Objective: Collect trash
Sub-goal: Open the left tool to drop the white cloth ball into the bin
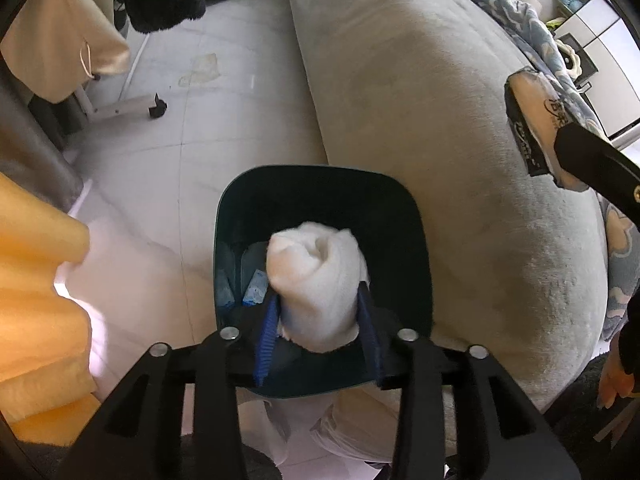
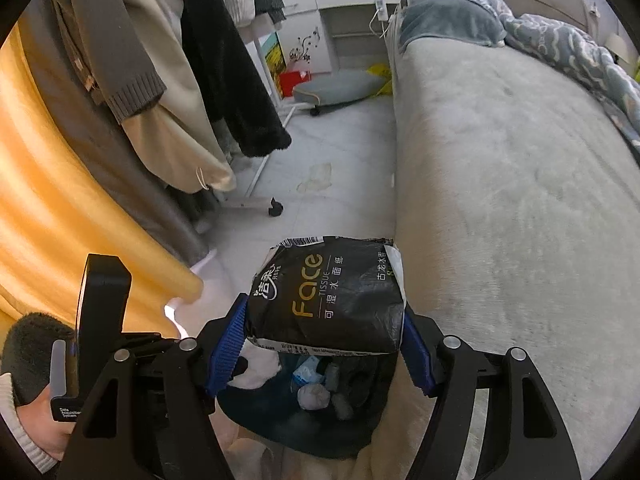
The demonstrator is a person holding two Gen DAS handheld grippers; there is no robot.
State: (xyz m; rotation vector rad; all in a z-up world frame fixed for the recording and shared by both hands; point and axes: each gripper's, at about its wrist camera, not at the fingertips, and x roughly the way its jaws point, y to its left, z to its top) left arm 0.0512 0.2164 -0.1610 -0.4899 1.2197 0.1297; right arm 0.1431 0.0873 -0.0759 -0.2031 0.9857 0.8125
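A dark teal bin stands on the floor against the bed. My left gripper points steeply down over its mouth, and its blue pads touch both sides of a rolled white tissue wad. Crumpled tissues and blue wrappers lie inside the bin. Just above and beyond that bin, my right gripper is shut on a black "Face" tissue pack. The same tissue pack shows at the right of the left wrist view, held over the bed's edge.
A grey bed with a blue patterned blanket fills the right. Coats on a wheeled rack and an orange curtain close in the left. Pale tiled floor runs between them. A hand in a white cuff grips the other tool.
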